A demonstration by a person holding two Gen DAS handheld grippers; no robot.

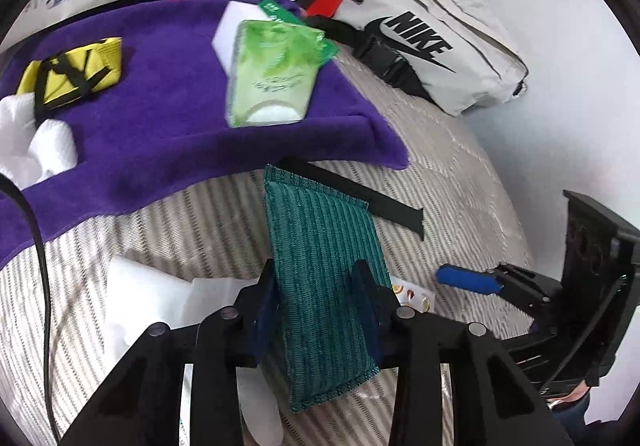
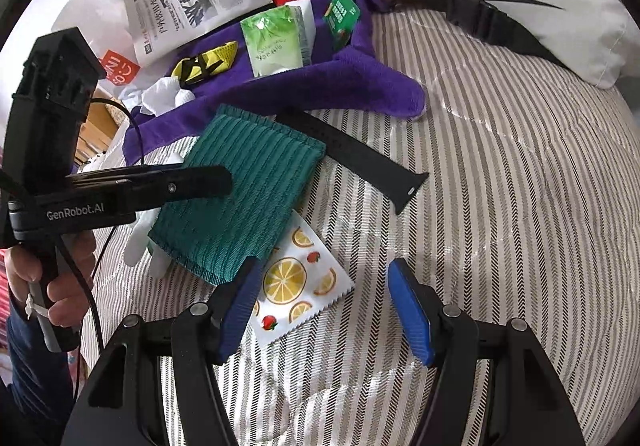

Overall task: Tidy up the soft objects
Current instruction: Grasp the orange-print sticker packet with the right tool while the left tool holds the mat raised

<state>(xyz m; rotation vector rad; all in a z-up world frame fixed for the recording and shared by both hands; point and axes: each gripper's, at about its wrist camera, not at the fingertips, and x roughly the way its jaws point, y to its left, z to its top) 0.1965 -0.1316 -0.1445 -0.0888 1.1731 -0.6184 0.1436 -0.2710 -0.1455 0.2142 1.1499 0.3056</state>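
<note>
Logging what we see on the striped bedcover.
Left gripper: clamped on the teal ribbed fabric pouch, lifted, tilted.
Right gripper: jaws wide apart, holding nothing, above the fruit-print sachet.
Pouch position: we see it partly overlapping the sachet, beside the black watch strap.
Purple towel: carries green tissue pack.
</note>
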